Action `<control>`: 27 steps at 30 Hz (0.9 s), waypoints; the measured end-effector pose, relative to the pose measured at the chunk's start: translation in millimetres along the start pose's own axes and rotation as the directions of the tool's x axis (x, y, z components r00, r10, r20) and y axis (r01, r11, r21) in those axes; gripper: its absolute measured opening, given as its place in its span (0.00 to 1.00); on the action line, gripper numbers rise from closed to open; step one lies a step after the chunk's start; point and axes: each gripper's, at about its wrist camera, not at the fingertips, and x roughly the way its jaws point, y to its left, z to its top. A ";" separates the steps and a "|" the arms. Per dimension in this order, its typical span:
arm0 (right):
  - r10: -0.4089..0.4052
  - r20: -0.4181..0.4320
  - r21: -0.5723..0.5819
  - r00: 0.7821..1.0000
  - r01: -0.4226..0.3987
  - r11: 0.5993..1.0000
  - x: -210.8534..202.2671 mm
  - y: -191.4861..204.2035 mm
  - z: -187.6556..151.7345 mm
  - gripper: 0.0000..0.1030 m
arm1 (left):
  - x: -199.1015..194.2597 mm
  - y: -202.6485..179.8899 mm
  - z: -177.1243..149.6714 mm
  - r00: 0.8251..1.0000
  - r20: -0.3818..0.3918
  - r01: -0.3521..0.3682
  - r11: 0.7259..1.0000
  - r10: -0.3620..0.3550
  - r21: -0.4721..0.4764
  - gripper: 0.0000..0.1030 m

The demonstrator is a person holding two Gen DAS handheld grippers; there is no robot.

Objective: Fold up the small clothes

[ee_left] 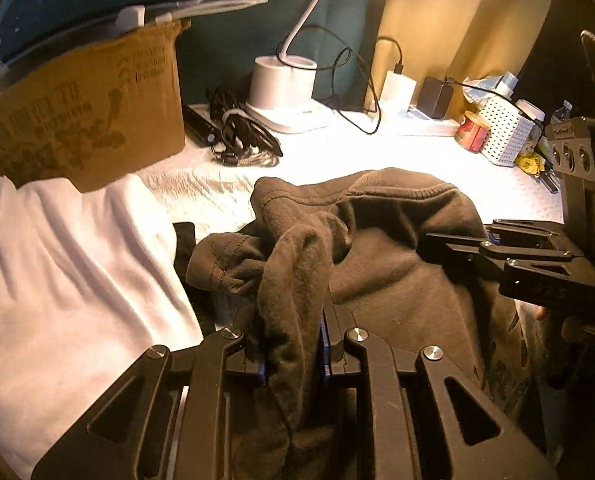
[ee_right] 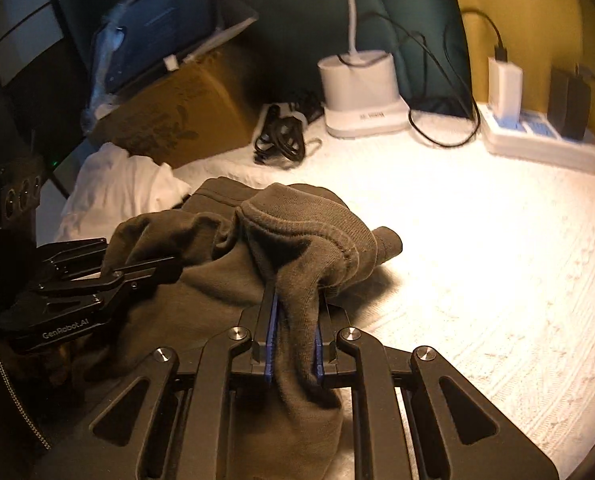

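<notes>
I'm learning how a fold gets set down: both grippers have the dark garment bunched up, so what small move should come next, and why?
Probably draw the two grips apart and lower the cloth flat. The left gripper and right gripper each pinch a bunched fold of the dark garment, which lies crumpled on the white table cover. Bare cover lies beside it, giving room to spread.

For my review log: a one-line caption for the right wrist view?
Right gripper pinches a fold of the brown garment over the white tablecloth, left gripper gripping alongside.
</notes>
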 end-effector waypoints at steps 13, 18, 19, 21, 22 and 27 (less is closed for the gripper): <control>0.008 -0.010 0.044 1.000 -0.008 0.999 9.2 -18.2 5.9 0.27 | 16.4 8.4 16.5 0.998 -0.068 -0.011 1.000 0.010 -0.019 0.23; -0.014 -0.006 0.046 1.000 0.015 0.999 11.4 -22.2 11.4 0.30 | 18.4 11.1 24.2 0.998 -0.056 -0.028 0.999 0.027 -0.016 0.24; -0.022 -0.004 0.049 1.000 0.022 0.999 12.5 -24.0 12.8 0.31 | 19.7 12.7 26.1 0.998 -0.054 -0.032 0.999 0.031 -0.018 0.24; -0.044 0.001 0.052 0.999 0.044 0.998 13.7 -26.4 14.9 0.33 | 23.8 16.7 29.4 0.998 -0.054 -0.046 0.999 0.044 -0.026 0.31; -0.077 0.006 0.049 0.997 0.077 0.996 14.6 -27.6 15.4 0.34 | 25.4 18.9 30.7 0.997 -0.048 -0.056 0.998 0.055 -0.032 0.33; -0.142 0.009 0.035 0.990 0.141 0.989 18.0 -28.5 15.2 0.35 | 34.6 28.3 34.1 0.996 -0.056 -0.069 0.996 0.066 -0.058 0.37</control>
